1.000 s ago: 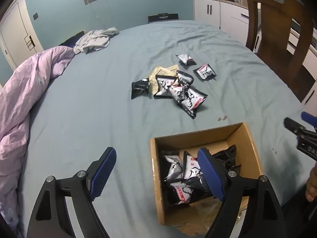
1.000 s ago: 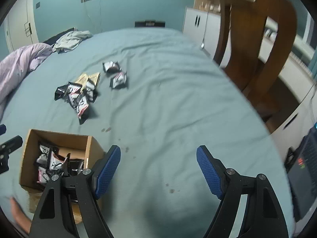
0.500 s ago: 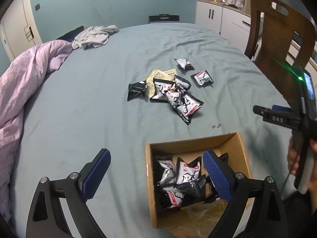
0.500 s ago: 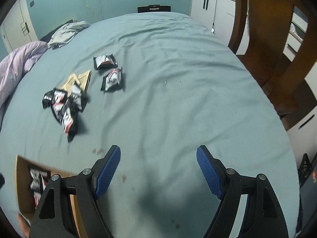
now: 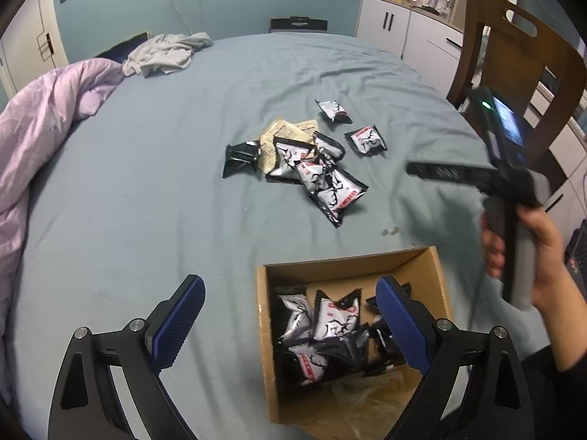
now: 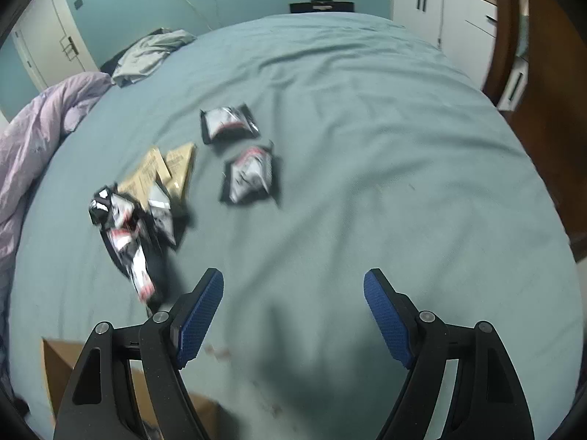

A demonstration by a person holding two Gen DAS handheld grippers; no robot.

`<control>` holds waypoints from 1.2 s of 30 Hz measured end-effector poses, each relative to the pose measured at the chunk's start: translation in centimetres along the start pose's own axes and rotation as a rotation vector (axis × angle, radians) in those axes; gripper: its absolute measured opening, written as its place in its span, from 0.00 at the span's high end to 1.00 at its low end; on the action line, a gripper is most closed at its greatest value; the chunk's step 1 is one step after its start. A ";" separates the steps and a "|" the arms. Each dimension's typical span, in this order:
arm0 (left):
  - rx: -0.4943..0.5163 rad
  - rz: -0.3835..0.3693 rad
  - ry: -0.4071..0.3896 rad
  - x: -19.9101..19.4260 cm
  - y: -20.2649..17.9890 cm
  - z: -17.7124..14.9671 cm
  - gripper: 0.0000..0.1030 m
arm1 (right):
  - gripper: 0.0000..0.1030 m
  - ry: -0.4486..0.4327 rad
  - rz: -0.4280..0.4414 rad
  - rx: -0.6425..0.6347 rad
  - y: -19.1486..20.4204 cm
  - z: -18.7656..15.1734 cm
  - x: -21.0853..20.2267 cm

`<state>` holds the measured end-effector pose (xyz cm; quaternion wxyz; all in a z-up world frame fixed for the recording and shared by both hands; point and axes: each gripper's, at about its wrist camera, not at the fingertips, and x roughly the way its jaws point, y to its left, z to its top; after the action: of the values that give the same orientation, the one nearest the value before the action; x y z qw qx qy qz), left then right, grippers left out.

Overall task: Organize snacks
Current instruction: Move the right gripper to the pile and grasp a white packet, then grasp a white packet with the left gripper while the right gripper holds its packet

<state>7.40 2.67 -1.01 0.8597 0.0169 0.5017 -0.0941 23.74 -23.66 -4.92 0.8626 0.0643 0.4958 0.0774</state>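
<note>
Box part-filled, loose snacks left.
Both tongs released, empty; box near, pile far on bed.

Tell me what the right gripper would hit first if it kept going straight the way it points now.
Probably bare bedsheet: nothing lies between the open right gripper's fingers. The nearest snack packet sits farther ahead and slightly left, though depth is hard to judge.

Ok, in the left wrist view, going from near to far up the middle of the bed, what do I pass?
Open brown cardboard box of snack packets → loose pile of black-and-white snack packets → lone black-and-white packet → rumpled grey garment.
</note>
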 end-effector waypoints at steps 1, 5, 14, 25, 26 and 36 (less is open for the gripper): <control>-0.001 -0.003 0.001 0.0 0.0 0.0 0.07 | 0.24 -0.012 0.005 0.001 0.1 0.7 0.4; 0.009 -0.004 0.001 -0.3 -0.2 -0.1 0.07 | 0.24 -0.047 0.017 -0.023 1.2 3.4 2.5; 0.068 -0.029 -0.016 -1.0 -1.8 0.0 0.07 | 0.24 -0.056 0.041 0.031 1.2 5.4 7.9; 0.041 -0.037 -0.018 -0.7 -1.5 0.4 0.07 | 0.76 -0.018 0.023 0.001 2.7 6.9 9.3; 0.036 -0.037 -0.017 -0.7 -1.4 0.4 0.07 | 0.77 -0.025 0.006 -0.008 3.1 6.7 8.5; 0.045 -0.033 0.012 0.0 -1.2 1.1 0.07 | 0.77 -0.086 0.063 -0.025 4.2 1.9 -2.5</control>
<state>8.13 1.36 -0.42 0.8545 0.0284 0.5047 -0.1194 23.80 -20.07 -1.06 0.8809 0.0725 0.4551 0.1077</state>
